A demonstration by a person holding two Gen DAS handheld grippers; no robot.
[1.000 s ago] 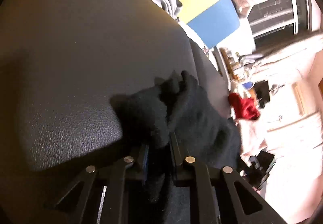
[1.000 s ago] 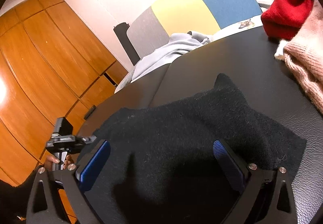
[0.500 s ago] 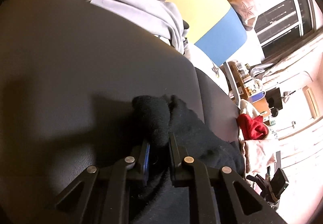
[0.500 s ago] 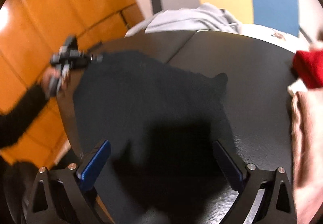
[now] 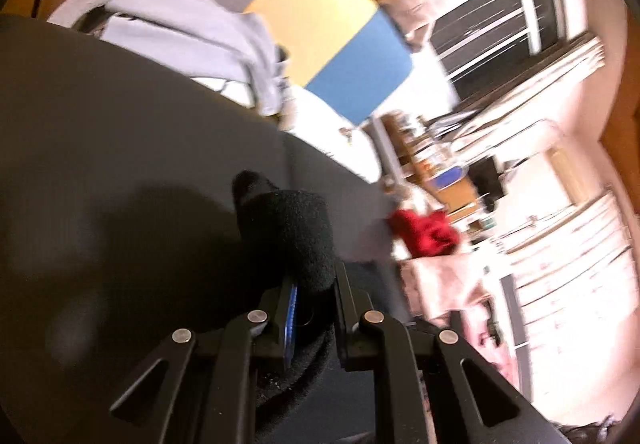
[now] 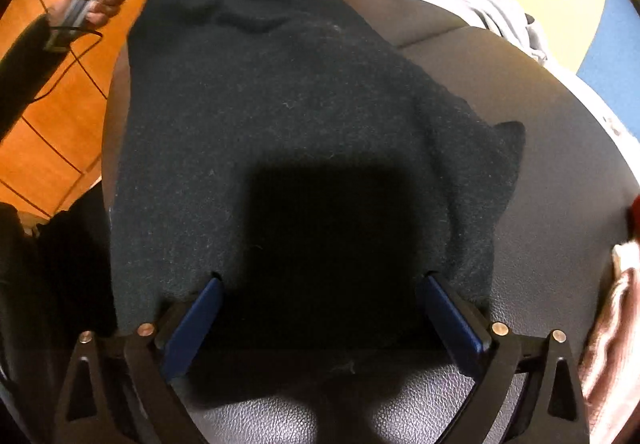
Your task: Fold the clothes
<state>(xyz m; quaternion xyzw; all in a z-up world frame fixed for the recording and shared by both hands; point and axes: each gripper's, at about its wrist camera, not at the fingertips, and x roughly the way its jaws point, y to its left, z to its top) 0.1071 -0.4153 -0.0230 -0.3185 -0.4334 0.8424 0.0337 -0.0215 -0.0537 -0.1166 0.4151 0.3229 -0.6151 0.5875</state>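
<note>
Black leather-look tabletop (image 6: 560,172) fills most of both views, with orange wooden cabinet doors (image 6: 52,112) behind it on one side and a grey, yellow and blue panel (image 5: 320,28) at the far edge, where a pale grey garment (image 5: 192,20) is heaped.

Your left gripper (image 5: 314,284) is clenched on a bunched edge of the black knit garment (image 6: 288,92); in the left wrist view the wad of fabric bulges up out of the narrow gap between the fingers. From the right wrist view you can see your left hand (image 6: 90,0) holding that gripper at the upper left, with the garment's corner raised off the table and the cloth sloping down from it like a tent.

Your right gripper (image 6: 320,308) is spread wide and grips nothing. Its blue pads (image 6: 192,320) sit at the near hem of the garment, one at each side, with the hem and the gripper's own dark shadow between them. The rest of the cloth lies flat on the table ahead of those fingers.

A red garment (image 5: 424,232) and a pink knit (image 6: 612,324) lie at the table's edge.
</note>
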